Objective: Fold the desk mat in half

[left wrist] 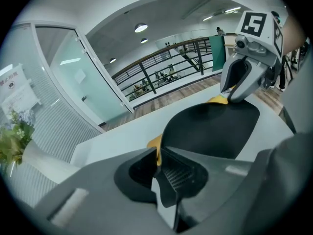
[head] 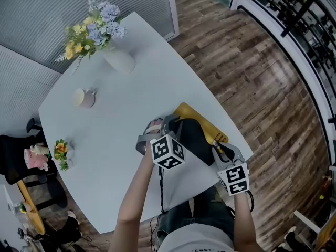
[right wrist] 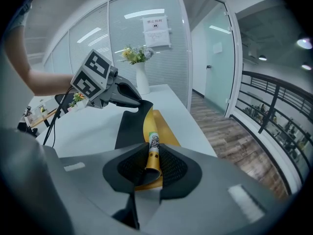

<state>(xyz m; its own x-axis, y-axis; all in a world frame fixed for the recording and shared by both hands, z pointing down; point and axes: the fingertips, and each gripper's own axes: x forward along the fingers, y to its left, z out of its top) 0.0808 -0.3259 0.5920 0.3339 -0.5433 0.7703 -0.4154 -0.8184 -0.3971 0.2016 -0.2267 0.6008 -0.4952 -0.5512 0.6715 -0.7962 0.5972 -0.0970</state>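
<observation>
Both grippers are on the desk mat [head: 195, 138] here, which is lying at the 4 o'clock part of the white tabletop [head: 121, 130], close to its edge beside the wooden floor [head: 262, 88]. In the head view the mat's long axis is running from about 10 o'clock to 4 o'clock, in line with that tabletop edge. One long side is lifted and is arching over with its black underside showing, while a strip of the yellow top face is peeking out along the 1 o'clock side, flat on the tabletop. The left gripper [left wrist: 157, 153] is gripping the 10 o'clock end of the raised side: its jaws are pressing together on the mat's corner, a sliver of yellow showing between the pads. The right gripper [right wrist: 150, 155] is holding the 4 o'clock end, its jaws clamping a curled yellow corner that is carrying a small printed code label [right wrist: 154, 141]. Between the two grippers the raised side is hanging in a shallow bow, black face up. Both grippers are pointing downward and away from the person. Well apart from the mat, toward 11 o'clock, a white vase [head: 119, 60] of blue and yellow flowers [head: 94, 30] is standing upright. A pale mug [head: 84, 97] is sitting at about 9 o'clock, and a little potted plant [head: 61, 154] is sitting near the tabletop's 8 o'clock edge.
</observation>
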